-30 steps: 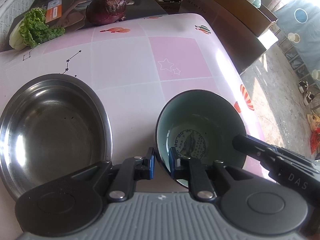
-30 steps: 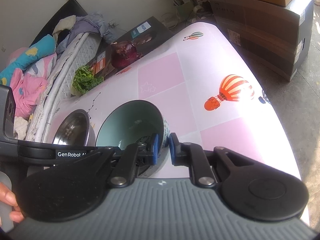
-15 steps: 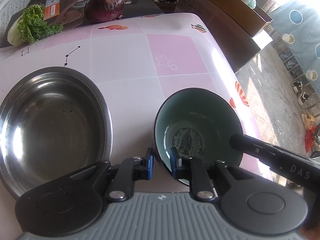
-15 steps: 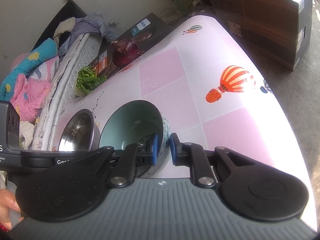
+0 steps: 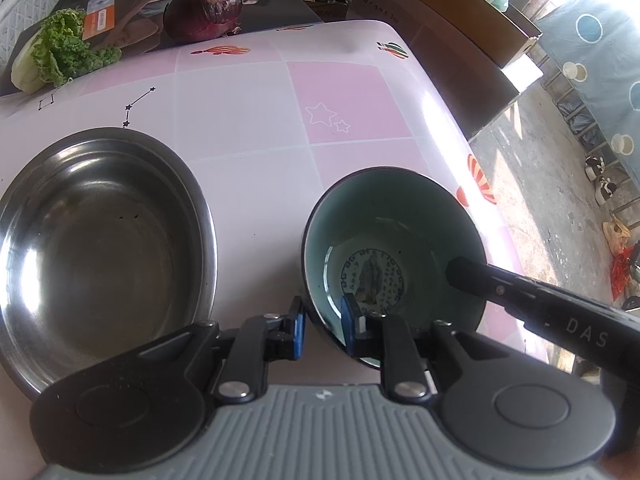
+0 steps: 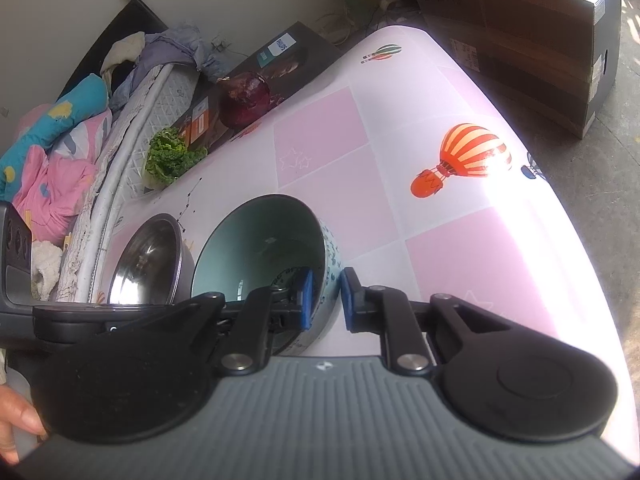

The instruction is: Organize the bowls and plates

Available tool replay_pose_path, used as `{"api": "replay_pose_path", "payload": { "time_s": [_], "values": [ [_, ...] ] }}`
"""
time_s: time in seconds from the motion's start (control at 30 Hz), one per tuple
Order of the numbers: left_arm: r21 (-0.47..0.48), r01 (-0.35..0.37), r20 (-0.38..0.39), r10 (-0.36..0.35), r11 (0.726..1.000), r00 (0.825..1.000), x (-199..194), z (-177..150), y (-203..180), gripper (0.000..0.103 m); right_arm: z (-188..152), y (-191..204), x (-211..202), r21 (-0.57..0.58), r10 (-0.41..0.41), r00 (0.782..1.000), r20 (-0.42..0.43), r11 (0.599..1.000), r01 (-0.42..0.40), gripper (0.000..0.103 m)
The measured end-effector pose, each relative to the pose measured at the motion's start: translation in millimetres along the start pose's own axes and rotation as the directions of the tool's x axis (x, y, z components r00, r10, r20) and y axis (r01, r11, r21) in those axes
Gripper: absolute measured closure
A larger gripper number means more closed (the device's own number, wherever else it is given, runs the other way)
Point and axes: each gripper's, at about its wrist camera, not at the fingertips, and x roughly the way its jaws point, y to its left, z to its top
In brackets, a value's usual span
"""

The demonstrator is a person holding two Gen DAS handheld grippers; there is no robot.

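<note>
Your left gripper (image 5: 322, 328) and right gripper (image 6: 324, 297) each pinch the teal bowl (image 5: 394, 240) rim beside the steel bowl (image 5: 100, 236).

Left tool (image 5: 322, 330) straddles the near rim of the teal bowl (image 5: 394, 248), one blue pad outside, one inside; contact unclear. Right tool's finger (image 5: 520, 294) reaches into the bowl from the right. Steel bowl (image 5: 100, 248) sits just left, apart. Lettuce (image 5: 60, 54) and red cabbage (image 5: 204, 10) at the bench's (image 5: 260, 120) far edge.
</note>
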Motion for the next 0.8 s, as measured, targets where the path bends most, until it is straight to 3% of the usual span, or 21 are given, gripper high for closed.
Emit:
{"api": "replay_pose_path", "payload": {
  "time_s": [0.53, 0.8],
  "values": [
    [0.078, -0.077, 0.027, 0.075, 0.994, 0.997, 9.9, -3.2, -13.8, 0.082, -2.1, -2.1, 6.1, 0.011, 0.012, 1.0, -0.021, 1.0, -0.012, 0.083],
    [0.091, -0.138, 0.054, 0.134, 0.986, 0.99, 5.6, -7.8, -17.3, 0.082, -1.4, 3.0, 6.4, -0.015, 0.016, 1.0, 0.006, 1.0, -0.016, 0.086]
  ]
}}
